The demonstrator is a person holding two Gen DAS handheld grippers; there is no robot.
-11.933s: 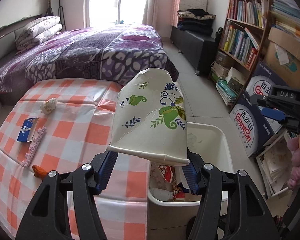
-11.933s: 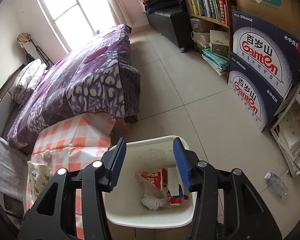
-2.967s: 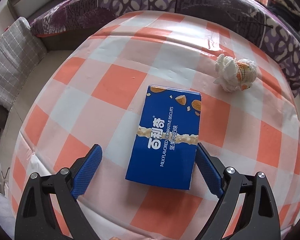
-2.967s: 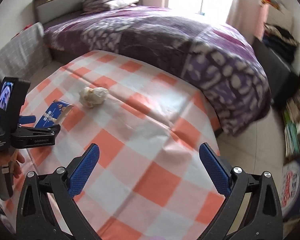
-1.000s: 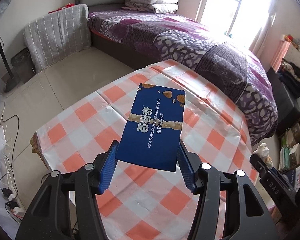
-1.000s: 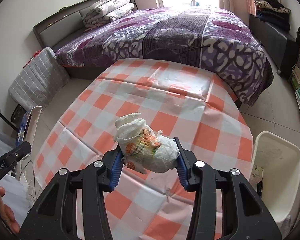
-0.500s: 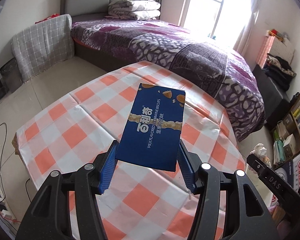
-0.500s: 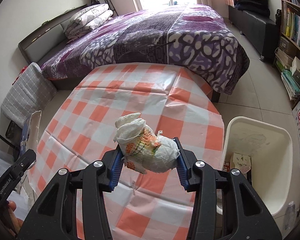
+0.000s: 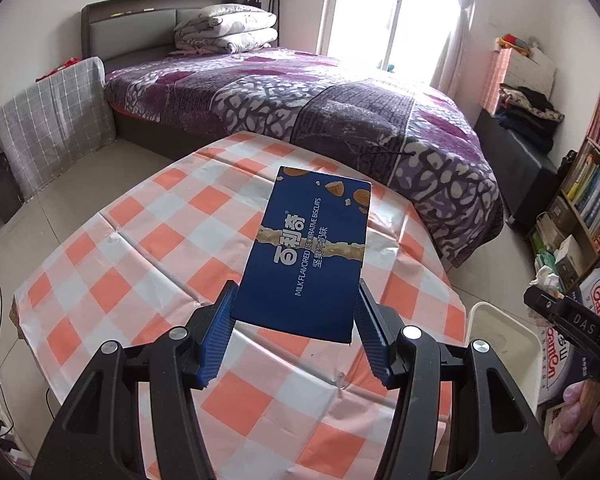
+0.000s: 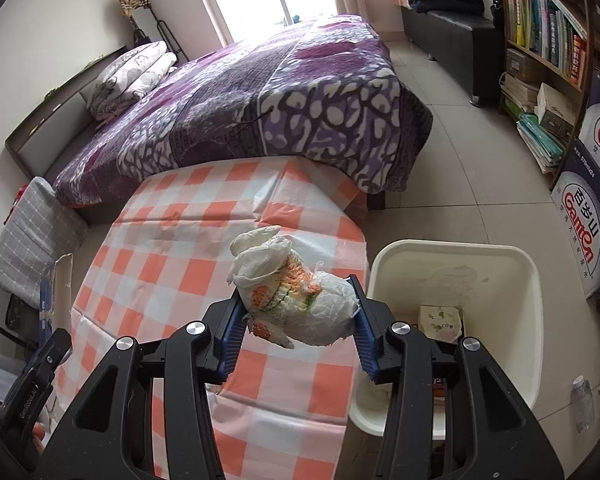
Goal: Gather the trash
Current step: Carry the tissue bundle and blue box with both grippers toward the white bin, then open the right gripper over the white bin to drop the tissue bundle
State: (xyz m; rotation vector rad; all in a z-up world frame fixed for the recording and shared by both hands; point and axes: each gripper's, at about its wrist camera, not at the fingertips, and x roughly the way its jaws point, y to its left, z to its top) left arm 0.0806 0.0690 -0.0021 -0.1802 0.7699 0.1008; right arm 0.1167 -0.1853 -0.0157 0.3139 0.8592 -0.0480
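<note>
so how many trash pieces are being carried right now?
2. The blue biscuit box is clamped in the left tool above the checked table; the crumpled wrapper is clamped in the right tool beside the white bin. The bin hides more.

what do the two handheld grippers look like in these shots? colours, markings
Both match. The left gripper and right gripper have matte black, angular two-piece arms with silver round screw heads, and ribbed blue pads on the fingers. The right one's side shows white "DAS" lettering. No cables or sleeves are visible.
</note>
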